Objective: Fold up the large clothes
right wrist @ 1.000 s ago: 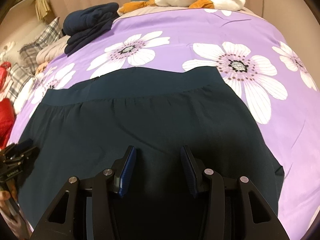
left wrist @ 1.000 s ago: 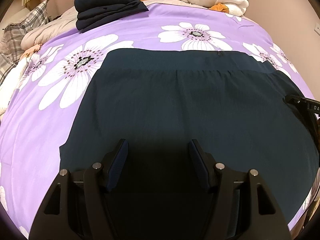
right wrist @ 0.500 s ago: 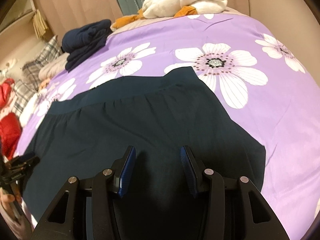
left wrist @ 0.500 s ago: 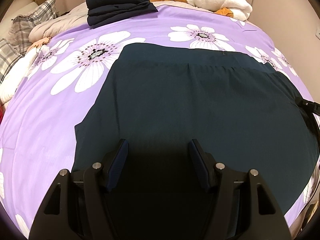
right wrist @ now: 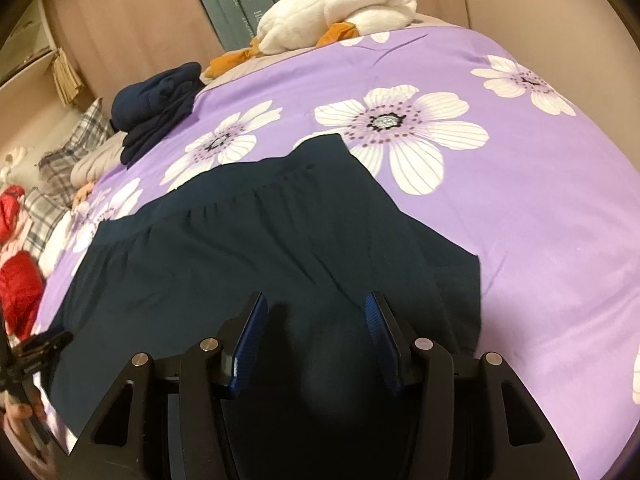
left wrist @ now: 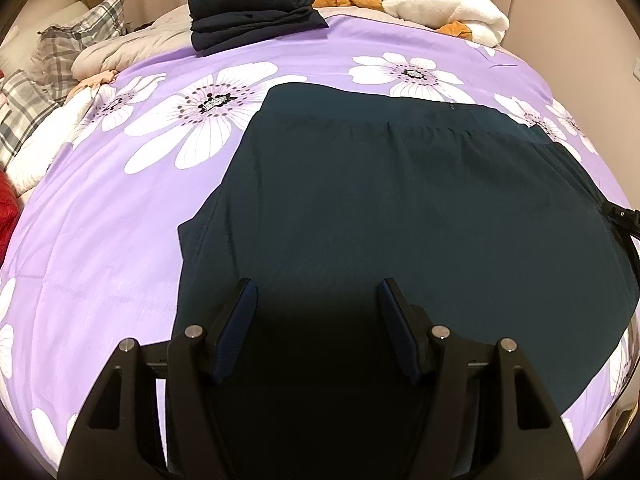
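Note:
A large dark navy skirt [left wrist: 400, 200] lies spread flat on the purple flowered bedspread [left wrist: 100, 240], waistband at the far side. It also shows in the right wrist view [right wrist: 248, 256]. My left gripper [left wrist: 316, 292] is open and empty, hovering over the skirt's near hem toward its left side. My right gripper [right wrist: 314, 304] is open and empty over the skirt's near right part. The right gripper's body shows at the right edge of the left wrist view [left wrist: 624, 216]. The left gripper shows at the left edge of the right wrist view [right wrist: 36, 348].
A folded stack of navy clothes [left wrist: 252, 4] sits at the far side of the bed. A white plush duck [left wrist: 440, 4] lies beside it. Plaid pillows [left wrist: 48, 76] and a red item [right wrist: 16, 280] lie on the left.
Both grippers have moved apart, the left leftward and the right rightward, so each side edge of the skirt now sits nearer its view's centre. Both stay open.

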Action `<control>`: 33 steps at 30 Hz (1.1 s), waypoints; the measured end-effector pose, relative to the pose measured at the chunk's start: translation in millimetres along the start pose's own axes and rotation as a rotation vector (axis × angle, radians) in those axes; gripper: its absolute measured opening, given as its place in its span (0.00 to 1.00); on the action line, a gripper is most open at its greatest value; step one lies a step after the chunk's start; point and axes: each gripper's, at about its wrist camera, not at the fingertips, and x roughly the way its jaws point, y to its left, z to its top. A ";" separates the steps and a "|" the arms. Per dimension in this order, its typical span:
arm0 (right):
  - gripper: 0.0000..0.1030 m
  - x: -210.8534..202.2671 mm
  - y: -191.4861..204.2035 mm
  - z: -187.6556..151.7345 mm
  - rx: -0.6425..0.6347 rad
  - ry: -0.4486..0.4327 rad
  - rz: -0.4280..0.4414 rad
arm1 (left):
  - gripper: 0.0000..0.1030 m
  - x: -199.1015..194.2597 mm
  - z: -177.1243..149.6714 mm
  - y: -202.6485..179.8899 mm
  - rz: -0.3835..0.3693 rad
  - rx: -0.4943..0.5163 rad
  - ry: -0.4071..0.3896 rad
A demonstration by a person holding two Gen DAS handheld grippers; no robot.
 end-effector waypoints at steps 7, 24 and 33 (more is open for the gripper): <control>0.49 -5.0 -4.7 -7.8 0.012 -0.003 -0.008 | 0.62 -5.9 -7.3 0.4 0.001 -0.005 -0.006; 0.50 -15.3 -9.9 -18.1 0.023 -0.012 -0.025 | 0.62 -19.0 -18.0 7.5 0.007 -0.014 -0.010; 0.50 -18.9 -11.7 -21.2 0.030 -0.014 -0.025 | 0.62 -26.5 -26.3 11.3 0.024 -0.017 -0.011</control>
